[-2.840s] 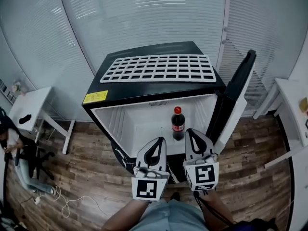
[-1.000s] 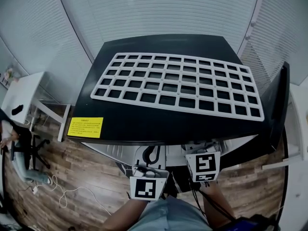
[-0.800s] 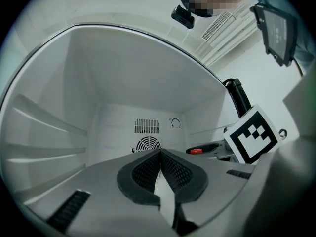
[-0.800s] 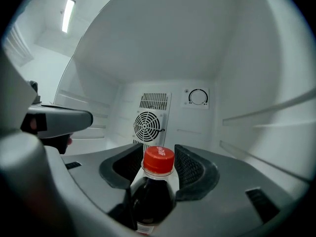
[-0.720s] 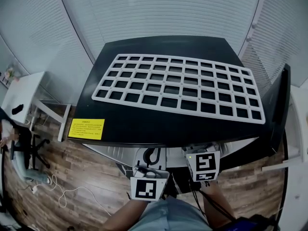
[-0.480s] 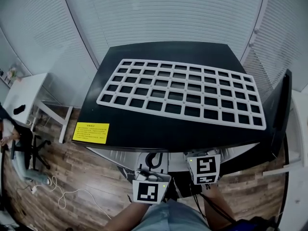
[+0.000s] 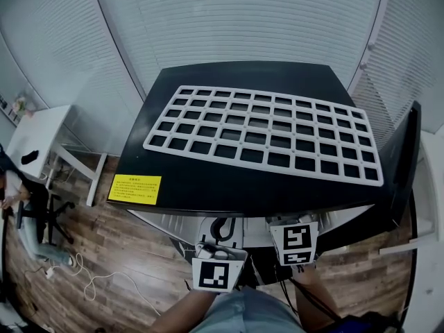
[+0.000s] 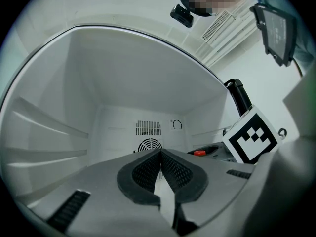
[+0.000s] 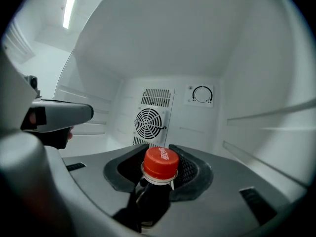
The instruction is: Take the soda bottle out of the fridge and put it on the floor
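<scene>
In the right gripper view the soda bottle [image 9: 152, 199], dark with a red cap [image 9: 160, 162], stands inside the white fridge between my right gripper's [image 9: 159, 153] jaws. The jaws have just been closing, and their pads now lie against the bottle's neck and shoulder. My left gripper [image 8: 160, 153] is shut on nothing and points level into the fridge, left of the right one. Its view catches the red cap [image 8: 199, 153] beside the right gripper's marker cube [image 8: 250, 139]. In the head view the black fridge top [image 7: 236, 179] hides the bottle and both sets of jaws. Only the marker cubes [image 7: 294, 241] show.
A white grid [image 7: 263, 134] lies on the fridge top. The fridge door [image 7: 402, 158] stands open at the right. A fan grille [image 9: 150, 122] and a dial [image 9: 202, 94] are on the fridge's back wall. A white desk [image 7: 35, 148] and a cable [image 7: 104, 283] on the wood floor are at the left.
Earlier the head view showed the fridge's inside, with the bottle beyond both grippers. Now the fridge top covers the bottle and the jaws. Over the last second the view shifted only slightly.
</scene>
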A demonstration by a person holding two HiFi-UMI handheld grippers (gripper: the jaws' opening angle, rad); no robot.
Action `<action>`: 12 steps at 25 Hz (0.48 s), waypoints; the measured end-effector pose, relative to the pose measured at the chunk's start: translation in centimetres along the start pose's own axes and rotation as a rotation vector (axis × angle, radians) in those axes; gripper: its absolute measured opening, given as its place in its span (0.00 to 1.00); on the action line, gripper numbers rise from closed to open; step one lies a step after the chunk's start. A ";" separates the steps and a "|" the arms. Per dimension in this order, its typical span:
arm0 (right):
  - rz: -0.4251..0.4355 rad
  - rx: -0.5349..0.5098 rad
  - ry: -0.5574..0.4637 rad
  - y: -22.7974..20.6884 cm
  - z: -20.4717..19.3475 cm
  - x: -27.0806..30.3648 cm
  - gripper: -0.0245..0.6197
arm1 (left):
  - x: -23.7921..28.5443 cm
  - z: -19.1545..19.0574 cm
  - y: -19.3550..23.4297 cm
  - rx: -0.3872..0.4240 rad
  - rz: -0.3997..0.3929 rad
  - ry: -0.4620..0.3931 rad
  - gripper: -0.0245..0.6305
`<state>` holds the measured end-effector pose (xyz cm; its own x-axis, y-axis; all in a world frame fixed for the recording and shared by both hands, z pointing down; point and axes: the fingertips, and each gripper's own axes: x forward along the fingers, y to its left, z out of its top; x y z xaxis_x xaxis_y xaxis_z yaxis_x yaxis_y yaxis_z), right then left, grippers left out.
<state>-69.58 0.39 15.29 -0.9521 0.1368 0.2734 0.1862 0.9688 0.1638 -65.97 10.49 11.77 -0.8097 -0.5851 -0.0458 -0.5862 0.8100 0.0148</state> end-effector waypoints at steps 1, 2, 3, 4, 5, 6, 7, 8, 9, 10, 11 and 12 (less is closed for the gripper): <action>0.001 0.002 -0.003 -0.1 -0.1 -0.5 0.25 | -0.2 0.0 -0.5 0.002 -0.003 -0.001 0.06; 0.002 0.004 -0.006 -0.3 -0.2 -1.0 0.24 | -0.4 0.0 -1.1 0.004 -0.007 -0.002 0.06; 0.003 0.005 -0.008 -0.5 -0.3 -1.6 0.24 | -0.6 0.1 -1.6 0.005 -0.010 -0.004 0.06; 0.005 0.006 -0.010 -0.6 -0.4 -2.0 0.23 | -0.8 0.1 -2.0 0.005 -0.012 -0.006 0.06; 0.007 0.006 -0.011 -0.5 -0.5 -2.3 0.23 | -0.9 0.2 -2.2 0.005 -0.013 -0.006 0.06; 0.010 0.007 -0.012 -0.4 -0.6 -2.5 0.22 | -1.1 0.1 -2.3 0.006 -0.013 -0.006 0.06; 0.013 0.009 -0.013 -0.2 -0.7 -2.6 0.22 | -1.3 0.1 -2.3 0.010 -0.013 -0.008 0.06; 0.015 0.009 -0.016 0.0 -0.8 -2.8 0.22 | -1.6 0.0 -2.4 0.013 -0.013 -0.013 0.06; 0.016 0.007 -0.020 0.1 -0.9 -3.1 0.21 | -1.8 0.1 -2.5 0.017 -0.013 -0.018 0.06; 0.016 0.002 -0.024 0.0 -1.0 -3.3 0.21 | -2.0 0.2 -2.6 0.021 -0.013 -0.023 0.06; 0.016 0.000 -0.025 -0.1 -1.0 -3.5 0.21 | -2.2 0.5 -2.8 0.024 -0.012 -0.026 0.06; 0.018 0.000 -0.022 -0.2 -1.0 -3.8 0.21 | -2.4 0.7 -3.0 0.025 -0.011 -0.029 0.06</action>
<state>-65.76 -0.51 15.15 -0.9537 0.1583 0.2558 0.2029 0.9663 0.1586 -62.32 9.50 11.12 -0.8017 -0.5930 -0.0743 -0.5940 0.8044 -0.0108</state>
